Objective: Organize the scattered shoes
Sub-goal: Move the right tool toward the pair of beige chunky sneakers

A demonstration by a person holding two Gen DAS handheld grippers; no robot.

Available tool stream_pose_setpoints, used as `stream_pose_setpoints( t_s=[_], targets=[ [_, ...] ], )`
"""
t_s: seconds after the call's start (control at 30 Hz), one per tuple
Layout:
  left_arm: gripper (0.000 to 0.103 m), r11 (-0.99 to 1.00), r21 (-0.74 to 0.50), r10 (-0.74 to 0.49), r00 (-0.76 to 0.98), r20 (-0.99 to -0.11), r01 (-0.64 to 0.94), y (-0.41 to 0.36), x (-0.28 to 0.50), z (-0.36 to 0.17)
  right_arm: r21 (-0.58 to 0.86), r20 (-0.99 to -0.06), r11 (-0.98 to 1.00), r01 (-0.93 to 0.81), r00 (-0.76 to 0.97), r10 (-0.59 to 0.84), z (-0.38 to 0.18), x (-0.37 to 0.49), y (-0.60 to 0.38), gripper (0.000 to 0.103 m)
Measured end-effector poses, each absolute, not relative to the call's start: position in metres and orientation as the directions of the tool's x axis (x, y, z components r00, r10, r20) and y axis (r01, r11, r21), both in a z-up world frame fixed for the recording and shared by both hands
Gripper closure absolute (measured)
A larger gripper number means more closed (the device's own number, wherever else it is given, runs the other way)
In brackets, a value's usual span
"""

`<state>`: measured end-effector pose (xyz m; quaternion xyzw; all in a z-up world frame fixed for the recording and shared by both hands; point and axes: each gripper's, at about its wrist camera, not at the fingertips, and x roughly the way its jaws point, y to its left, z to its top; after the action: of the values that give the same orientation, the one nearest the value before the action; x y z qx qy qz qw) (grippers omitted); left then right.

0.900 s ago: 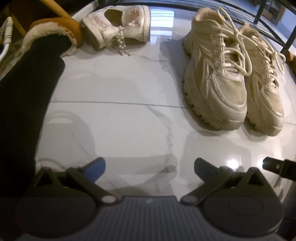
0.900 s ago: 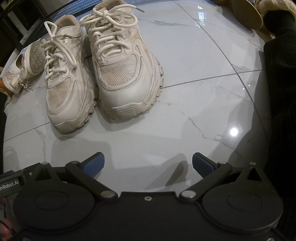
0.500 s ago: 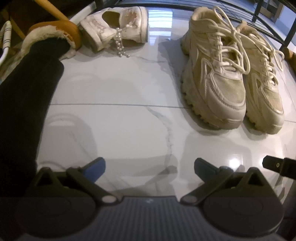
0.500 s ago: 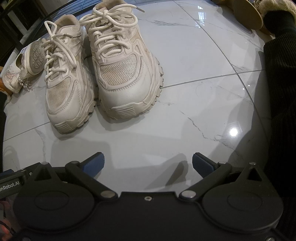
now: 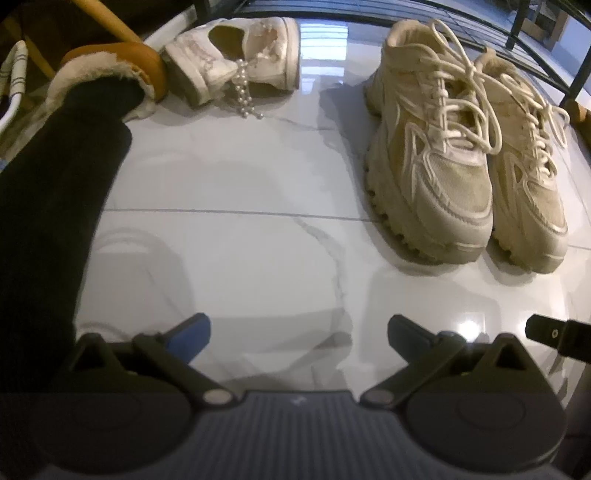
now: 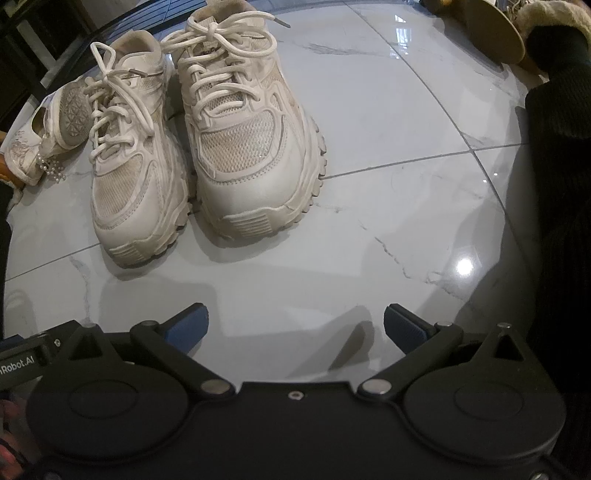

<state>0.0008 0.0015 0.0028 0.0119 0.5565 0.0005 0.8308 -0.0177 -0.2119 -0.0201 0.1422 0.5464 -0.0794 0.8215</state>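
Observation:
Two cream chunky sneakers stand side by side on the white marble floor, toes toward me: one sneaker (image 5: 432, 177) (image 6: 129, 177) beside the other sneaker (image 5: 528, 177) (image 6: 251, 147). A small white shoe with a pearl string (image 5: 236, 62) lies on its side at the back; the right wrist view shows it (image 6: 48, 136) left of the pair. My left gripper (image 5: 297, 336) hovers open over bare floor, short of the sneakers and to their left. My right gripper (image 6: 295, 328) is open too, nothing between its blue pads, just short of the pair's toes.
A person's black-clad leg in a tan fur-lined slipper (image 5: 110, 70) fills the left of the left wrist view; another such leg (image 6: 557, 122) lines the right edge of the right wrist view. A dark metal rack (image 5: 539, 48) runs behind the sneakers. Wooden furniture legs (image 5: 107, 18) stand at back left.
The left wrist view has drifted slightly; the sneakers and small shoe sit a little further left in frame. The right wrist view is unchanged.

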Motion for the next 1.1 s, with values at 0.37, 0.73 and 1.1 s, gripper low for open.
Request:
stream_pose_setpoints(
  t_s=[0.37,0.73,1.1],
  targets=[
    [0.001,1.0,0.019,0.014,0.329,-0.944,0.01,0.002,0.006,-0.005,0.129,-0.928,0.951,0.28,0.373,0.016,-0.02,-0.013,-0.209,0.0],
    [0.001,1.0,0.016,0.017,0.304,-0.953,-0.005,0.005,0.008,-0.009,0.123,-0.93,0.952,0.28,0.366,0.013,-0.023,-0.014,-0.208,0.0],
    [0.001,1.0,0.002,0.006,0.292,-0.957,-0.016,0.007,0.011,-0.011,0.115,-0.932,0.955,0.274,0.362,0.009,-0.025,-0.013,-0.204,0.0]
  ],
)
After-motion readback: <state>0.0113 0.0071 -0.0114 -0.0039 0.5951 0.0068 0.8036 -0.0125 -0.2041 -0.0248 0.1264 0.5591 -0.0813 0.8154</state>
